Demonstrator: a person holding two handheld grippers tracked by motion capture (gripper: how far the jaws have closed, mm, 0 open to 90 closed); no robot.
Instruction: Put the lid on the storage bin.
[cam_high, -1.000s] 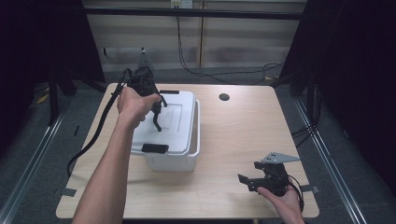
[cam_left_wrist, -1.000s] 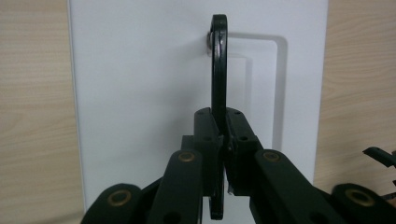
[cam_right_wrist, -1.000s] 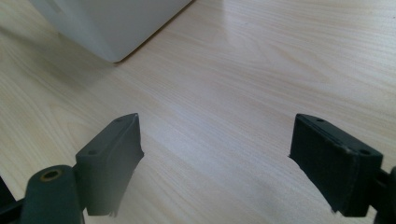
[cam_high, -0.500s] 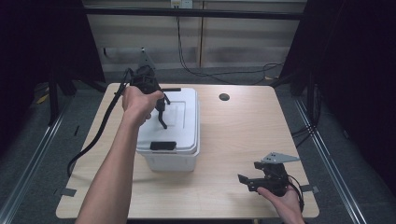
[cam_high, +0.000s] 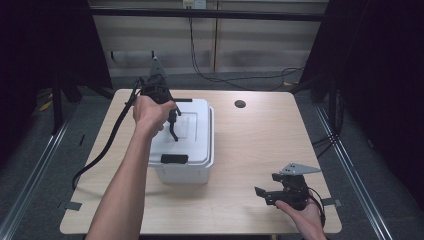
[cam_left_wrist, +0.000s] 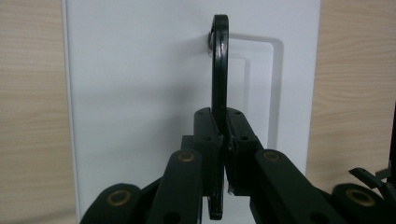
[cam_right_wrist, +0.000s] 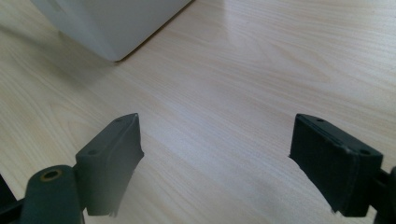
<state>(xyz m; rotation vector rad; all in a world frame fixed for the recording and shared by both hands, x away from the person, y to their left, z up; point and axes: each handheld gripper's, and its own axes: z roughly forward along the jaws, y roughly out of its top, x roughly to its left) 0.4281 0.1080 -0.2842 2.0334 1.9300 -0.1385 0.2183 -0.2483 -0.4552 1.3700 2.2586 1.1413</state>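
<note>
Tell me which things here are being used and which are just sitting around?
Being used:
- white box with its lid
- black handle, pinched by the left gripper

Just sitting around:
- right gripper, fingers apart over bare table
- dark round hole in the tabletop

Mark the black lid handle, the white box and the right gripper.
black lid handle (cam_left_wrist: 219, 70), left gripper view, upper curve.
white box (cam_high: 202, 150), high view, right edge of lid.
right gripper (cam_right_wrist: 215, 158), right gripper view, midway between tips.
</note>
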